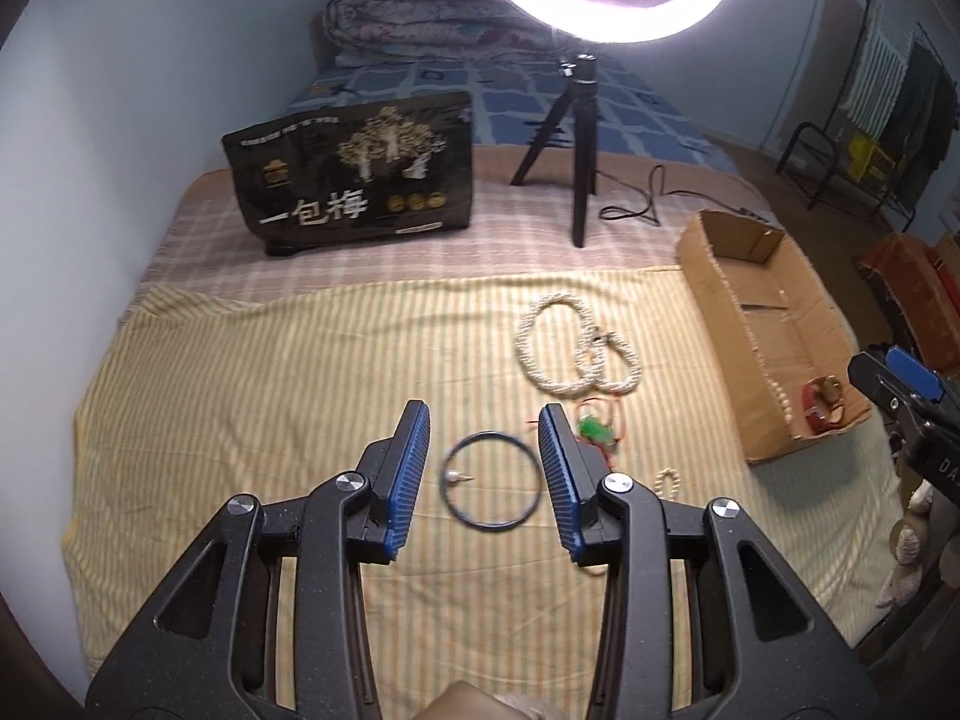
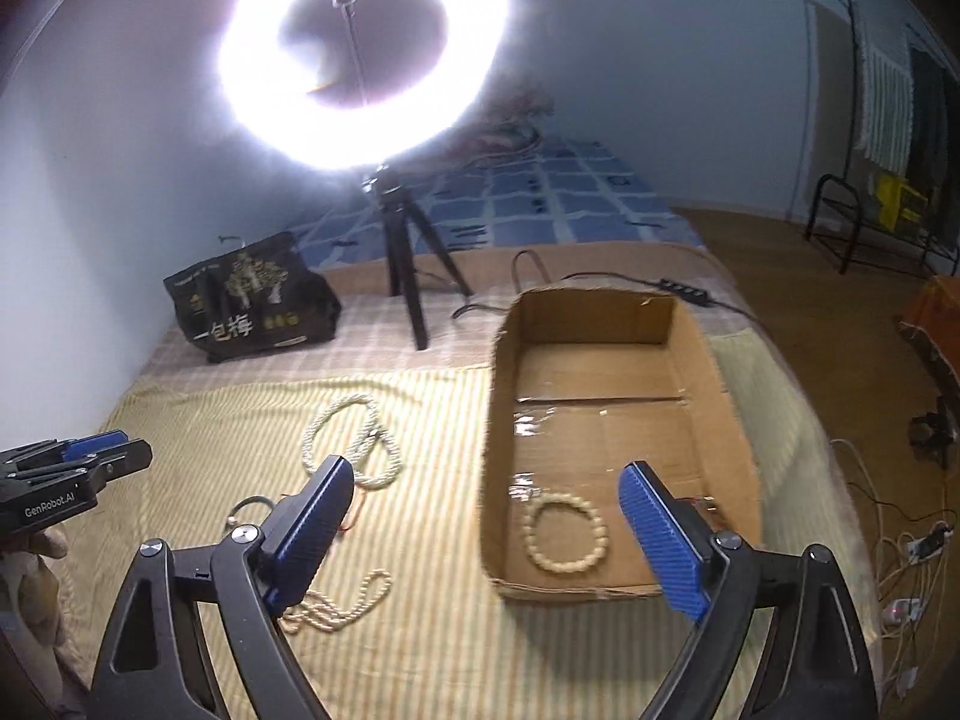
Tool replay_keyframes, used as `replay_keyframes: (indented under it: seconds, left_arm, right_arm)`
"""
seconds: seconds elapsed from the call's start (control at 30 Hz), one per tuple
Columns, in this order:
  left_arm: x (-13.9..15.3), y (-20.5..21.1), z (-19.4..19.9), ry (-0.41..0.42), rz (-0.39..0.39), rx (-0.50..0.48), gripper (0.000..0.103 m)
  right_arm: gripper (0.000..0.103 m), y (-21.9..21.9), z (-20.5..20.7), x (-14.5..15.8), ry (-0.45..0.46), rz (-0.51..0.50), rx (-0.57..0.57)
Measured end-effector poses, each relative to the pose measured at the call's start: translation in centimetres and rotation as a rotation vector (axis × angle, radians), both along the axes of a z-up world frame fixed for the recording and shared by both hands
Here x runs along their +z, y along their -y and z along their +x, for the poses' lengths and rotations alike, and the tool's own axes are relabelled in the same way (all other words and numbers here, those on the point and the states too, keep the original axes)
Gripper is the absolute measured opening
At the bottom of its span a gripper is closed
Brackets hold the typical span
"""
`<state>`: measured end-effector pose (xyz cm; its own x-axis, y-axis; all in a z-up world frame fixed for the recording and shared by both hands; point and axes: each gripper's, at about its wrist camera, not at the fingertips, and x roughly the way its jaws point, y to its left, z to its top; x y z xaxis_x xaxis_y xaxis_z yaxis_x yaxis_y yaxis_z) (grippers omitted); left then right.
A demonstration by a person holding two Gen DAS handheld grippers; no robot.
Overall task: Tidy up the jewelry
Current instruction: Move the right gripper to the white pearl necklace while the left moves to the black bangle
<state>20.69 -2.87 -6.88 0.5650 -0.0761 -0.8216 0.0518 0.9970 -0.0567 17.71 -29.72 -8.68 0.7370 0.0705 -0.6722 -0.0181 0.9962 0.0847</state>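
My left gripper (image 1: 485,420) is open above a dark hoop with a small pearl (image 1: 489,481) lying on the yellow striped cloth. A thick white bead necklace (image 1: 570,354) lies beyond it, and a green and red trinket (image 1: 597,429) sits by the right finger. My right gripper (image 2: 486,480) is open and empty over the near end of a cardboard box (image 2: 606,420). A cream bead bracelet (image 2: 564,534) lies inside the box. A thin bead string (image 2: 342,600) lies on the cloth under the left finger. The necklace also shows in the right wrist view (image 2: 354,432).
A ring light on a black tripod (image 1: 570,138) stands behind the cloth, with its cable trailing right. A black printed bag (image 1: 354,174) stands at the back left. A folded quilt (image 1: 420,18) lies far back. The bed edge drops off to the right.
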Motion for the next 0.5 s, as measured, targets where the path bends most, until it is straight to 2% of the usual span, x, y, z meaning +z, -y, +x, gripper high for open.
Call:
replay_keyframes:
  seconds: [0.13, 0.3, 0.4, 0.5]
  left_arm:
    - [-1.1, -1.8, 0.5, -0.053, -0.027, 0.027, 0.038]
    - [-3.3, -3.7, 1.3, -0.135, -0.059, 0.055, 0.038]
    - [-4.4, -4.6, 1.8, -0.181, -0.102, 0.072, 0.038]
    - [-5.1, -4.7, 2.2, -0.18, -0.108, 0.066, 0.038]
  right_arm:
    - [0.091, -1.2, 1.5, -0.8, -0.066, 0.032, 0.019]
    - [0.091, -3.4, 3.3, -1.1, -0.1, 0.054, 0.064]
    - [0.088, -5.1, 4.6, -1.8, -0.131, 0.057, 0.101]
    - [0.078, -6.4, 6.0, -2.9, -0.182, 0.075, 0.121]
